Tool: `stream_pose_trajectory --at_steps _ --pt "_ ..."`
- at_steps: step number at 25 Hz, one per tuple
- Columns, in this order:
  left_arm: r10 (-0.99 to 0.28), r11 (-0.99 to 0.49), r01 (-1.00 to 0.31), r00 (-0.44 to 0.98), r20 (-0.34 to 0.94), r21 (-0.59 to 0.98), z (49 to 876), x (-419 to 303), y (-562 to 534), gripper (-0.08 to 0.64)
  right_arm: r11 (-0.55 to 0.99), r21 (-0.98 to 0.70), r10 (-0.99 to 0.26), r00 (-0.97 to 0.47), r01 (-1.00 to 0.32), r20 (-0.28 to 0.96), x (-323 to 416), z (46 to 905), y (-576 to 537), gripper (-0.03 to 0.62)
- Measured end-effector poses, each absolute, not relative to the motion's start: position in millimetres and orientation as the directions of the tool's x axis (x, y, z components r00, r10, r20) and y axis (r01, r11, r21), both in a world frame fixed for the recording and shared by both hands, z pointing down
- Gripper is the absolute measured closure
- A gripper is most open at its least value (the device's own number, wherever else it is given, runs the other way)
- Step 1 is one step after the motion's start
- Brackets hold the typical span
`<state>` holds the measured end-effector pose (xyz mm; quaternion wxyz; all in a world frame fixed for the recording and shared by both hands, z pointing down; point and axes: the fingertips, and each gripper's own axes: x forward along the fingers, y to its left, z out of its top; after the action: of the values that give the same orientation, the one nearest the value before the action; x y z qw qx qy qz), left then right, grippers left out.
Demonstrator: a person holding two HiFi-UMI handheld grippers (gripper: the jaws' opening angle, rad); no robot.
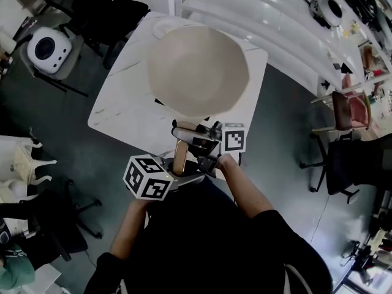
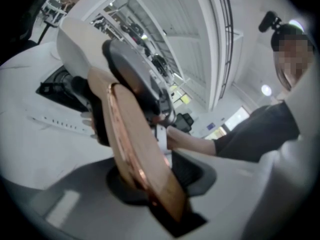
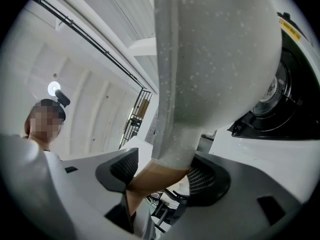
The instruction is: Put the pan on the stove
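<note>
A cream speckled pan (image 1: pixel 197 71) with a wooden handle (image 1: pixel 180 155) hangs over the white table (image 1: pixel 122 106) and covers most of the black stove (image 1: pixel 212 120). My left gripper (image 1: pixel 182 169) is shut on the handle's outer end, and its own view shows the wood and copper trim (image 2: pixel 137 159) clamped between its jaws (image 2: pixel 150 186). My right gripper (image 1: pixel 197 137) is shut on the handle close to the bowl, where the neck (image 3: pixel 167 164) sits between its jaws (image 3: pixel 165 173). The pan's underside (image 3: pixel 220 59) stands raised beside the stove (image 3: pixel 280 106).
The stove's black body (image 2: pixel 52 86) lies on the table's near part. A round white appliance (image 1: pixel 46 49) stands on the floor at the left. Dark chairs (image 1: pixel 352 164) and a pink seat (image 1: pixel 350 109) are on the right, and a long white counter (image 1: pixel 269 17) runs behind.
</note>
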<state>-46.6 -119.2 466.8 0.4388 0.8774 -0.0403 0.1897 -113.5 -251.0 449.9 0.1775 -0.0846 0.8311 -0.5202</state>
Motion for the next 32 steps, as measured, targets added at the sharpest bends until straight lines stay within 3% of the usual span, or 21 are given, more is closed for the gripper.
stream_pose_trajectory --at_steps 32 --pt "0.108 -0.537 -0.304 0.900 0.421 0.787 493 -42 -147 0.428 0.358 -0.925 -0.326 -0.912 0.124 -0.249 -113 477 -279 0.339"
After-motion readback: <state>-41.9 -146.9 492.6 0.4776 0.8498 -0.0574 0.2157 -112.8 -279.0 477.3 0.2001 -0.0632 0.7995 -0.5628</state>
